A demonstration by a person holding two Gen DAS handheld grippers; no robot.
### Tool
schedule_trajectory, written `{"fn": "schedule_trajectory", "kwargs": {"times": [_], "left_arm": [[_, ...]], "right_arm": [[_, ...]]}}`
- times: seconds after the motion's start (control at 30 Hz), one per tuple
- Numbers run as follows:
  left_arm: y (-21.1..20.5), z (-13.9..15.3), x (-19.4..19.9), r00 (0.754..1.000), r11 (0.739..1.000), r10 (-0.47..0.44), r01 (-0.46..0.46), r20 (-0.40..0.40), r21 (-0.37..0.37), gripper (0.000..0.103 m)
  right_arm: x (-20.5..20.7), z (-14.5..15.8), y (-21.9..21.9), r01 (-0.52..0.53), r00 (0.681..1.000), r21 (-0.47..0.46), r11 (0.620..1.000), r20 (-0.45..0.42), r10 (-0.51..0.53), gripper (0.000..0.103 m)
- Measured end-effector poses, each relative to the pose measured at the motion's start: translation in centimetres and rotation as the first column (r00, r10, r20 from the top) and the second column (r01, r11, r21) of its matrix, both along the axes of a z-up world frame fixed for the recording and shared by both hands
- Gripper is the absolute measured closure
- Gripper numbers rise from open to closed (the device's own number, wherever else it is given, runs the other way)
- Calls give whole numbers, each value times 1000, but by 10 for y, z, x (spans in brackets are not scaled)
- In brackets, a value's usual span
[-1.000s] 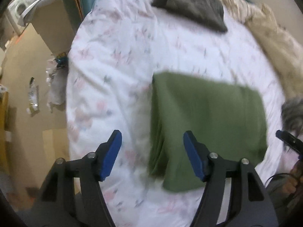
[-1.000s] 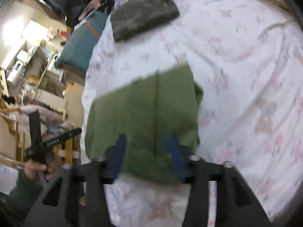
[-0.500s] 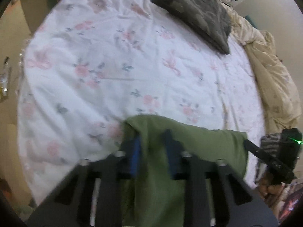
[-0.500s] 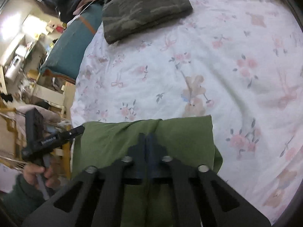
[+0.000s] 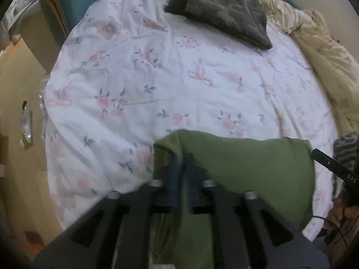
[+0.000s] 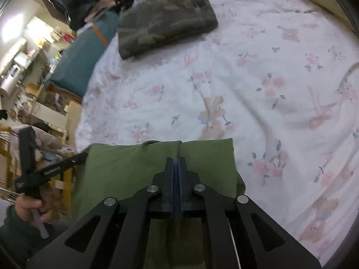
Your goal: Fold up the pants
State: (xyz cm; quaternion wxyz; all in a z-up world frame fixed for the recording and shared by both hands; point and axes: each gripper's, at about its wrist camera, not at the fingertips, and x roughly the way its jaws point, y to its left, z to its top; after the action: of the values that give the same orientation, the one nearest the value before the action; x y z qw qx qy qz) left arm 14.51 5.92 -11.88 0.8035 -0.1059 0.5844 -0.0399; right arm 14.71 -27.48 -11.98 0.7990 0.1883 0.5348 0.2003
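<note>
The olive green pants (image 5: 251, 170) are folded into a thick rectangle and lifted at the near edge of the floral bed sheet (image 5: 157, 85). My left gripper (image 5: 180, 157) is shut on their left end. My right gripper (image 6: 176, 160) is shut on the right end of the green pants (image 6: 125, 168), pinching a fold at their top edge. The cloth hangs between both grippers. The left gripper's handle and hand show at the left of the right wrist view (image 6: 33, 179).
A folded camouflage garment (image 5: 222, 9) lies at the far side of the bed, also in the right wrist view (image 6: 166, 20). A cream duvet (image 5: 320, 51) is bunched at the right. A teal chest (image 6: 83, 60) and cluttered floor lie beyond the bed's left edge.
Both grippers were open above the pants lying flat. They came down, closed on the two ends and lifted the cloth toward me.
</note>
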Motion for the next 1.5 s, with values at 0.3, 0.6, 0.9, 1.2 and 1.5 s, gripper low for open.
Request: {"fn": "schedule_trajectory", "kwargs": {"times": [0.3, 0.6, 0.9, 1.2, 1.5], "left_arm": [[4, -31, -42, 992, 989, -77, 63, -102, -135, 8], [-12, -64, -39, 978, 974, -155, 129, -137, -186, 35], [-31, -34, -39, 967, 955, -248, 234, -63, -182, 93], [-25, 88, -24, 955, 970, -210, 230, 208, -78, 94], [-25, 127, 142, 936, 978, -191, 207, 295, -22, 94]], "right_arm": [[-34, -38, -39, 105, 975, 176, 979, -214, -66, 0], [-45, -71, 19, -103, 969, 163, 981, -207, 136, 28], [-48, -34, 42, -183, 982, 65, 981, -42, 186, 81], [-24, 55, 32, -199, 967, 124, 972, 187, 174, 83], [147, 102, 46, -218, 936, 31, 975, 289, 200, 82]]}}
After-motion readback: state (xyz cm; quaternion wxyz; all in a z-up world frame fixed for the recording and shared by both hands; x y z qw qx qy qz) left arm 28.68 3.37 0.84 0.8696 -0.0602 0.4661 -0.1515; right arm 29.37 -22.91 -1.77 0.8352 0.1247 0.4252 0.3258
